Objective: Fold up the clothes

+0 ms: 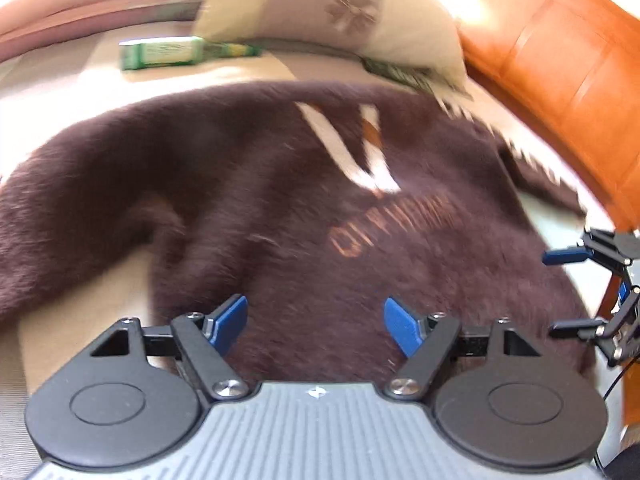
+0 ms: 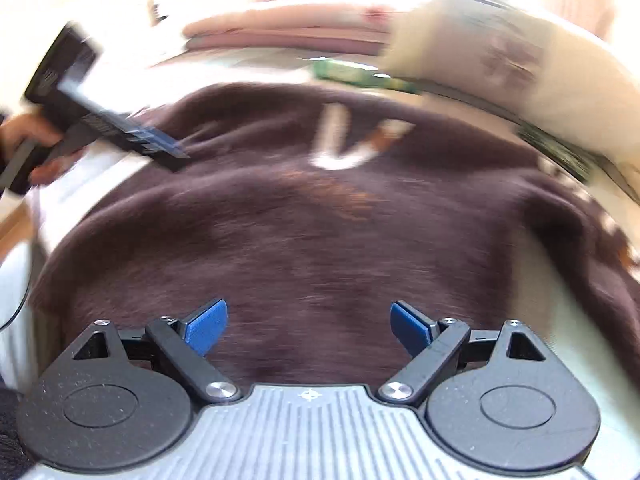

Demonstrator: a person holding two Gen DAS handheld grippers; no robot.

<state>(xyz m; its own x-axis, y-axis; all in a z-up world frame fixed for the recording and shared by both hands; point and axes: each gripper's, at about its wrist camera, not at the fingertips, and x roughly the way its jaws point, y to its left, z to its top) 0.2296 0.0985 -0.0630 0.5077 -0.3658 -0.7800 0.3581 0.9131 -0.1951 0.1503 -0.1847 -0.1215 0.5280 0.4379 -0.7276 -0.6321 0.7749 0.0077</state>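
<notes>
A dark brown fuzzy sweater (image 1: 248, 200) lies spread front-up on the bed, with white drawstrings (image 1: 372, 148) and orange lettering (image 1: 392, 220) on its chest. My left gripper (image 1: 316, 324) hovers open over the sweater's lower part, with nothing between its blue pads. My right gripper (image 2: 308, 330) is also open and empty above the same sweater (image 2: 320, 232). In the left wrist view the right gripper (image 1: 568, 292) shows at the sweater's right edge. The right wrist view shows the left gripper (image 2: 160, 148), blurred, held by a hand (image 2: 24, 132) at the sweater's left side.
A cream flowered pillow (image 1: 344, 12) lies beyond the sweater, with a green box (image 1: 160, 52) beside it. An orange wooden bed frame (image 1: 560, 80) runs along the right. Folded pink bedding (image 2: 280, 28) sits at the far end. Both views are motion-blurred.
</notes>
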